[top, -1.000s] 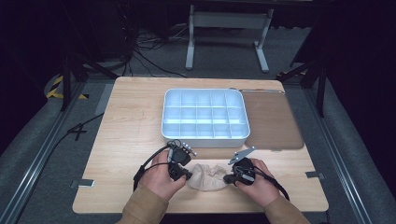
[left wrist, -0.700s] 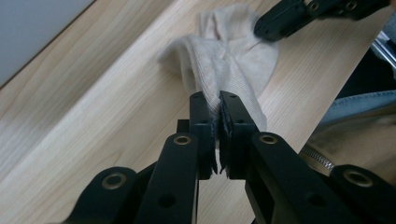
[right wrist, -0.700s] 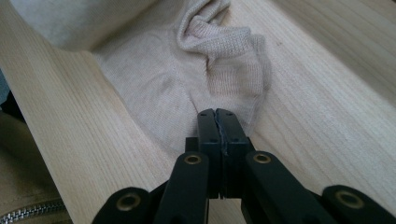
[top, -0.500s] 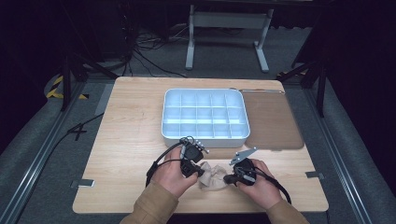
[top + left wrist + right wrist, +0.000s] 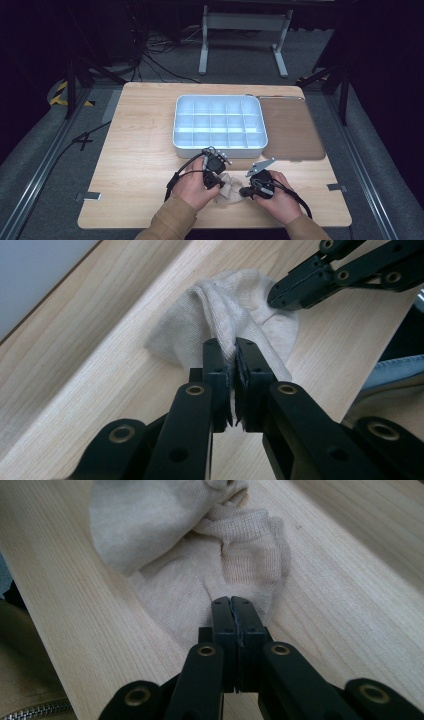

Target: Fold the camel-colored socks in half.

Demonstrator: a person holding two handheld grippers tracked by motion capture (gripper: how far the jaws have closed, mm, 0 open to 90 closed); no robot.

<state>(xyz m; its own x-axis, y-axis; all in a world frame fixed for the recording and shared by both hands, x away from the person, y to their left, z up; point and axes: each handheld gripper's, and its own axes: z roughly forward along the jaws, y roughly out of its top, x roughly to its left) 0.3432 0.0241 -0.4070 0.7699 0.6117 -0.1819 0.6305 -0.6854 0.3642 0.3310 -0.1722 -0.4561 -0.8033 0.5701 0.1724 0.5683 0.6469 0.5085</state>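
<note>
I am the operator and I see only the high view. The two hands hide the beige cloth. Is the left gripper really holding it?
Observer: Yes. In the left gripper view, the left gripper has its jaws closed on a raised fold of the beige sock.
Operator: And the right gripper, does it hold the sock too?
Observer: In the right gripper view, the right gripper has its jaws pressed together at the sock's edge; whether fabric is caught between them, I cannot tell.
Operator: Does the sock lie flat?
Observer: No. The right gripper view shows it bunched and folded over itself on the wooden table.
</note>
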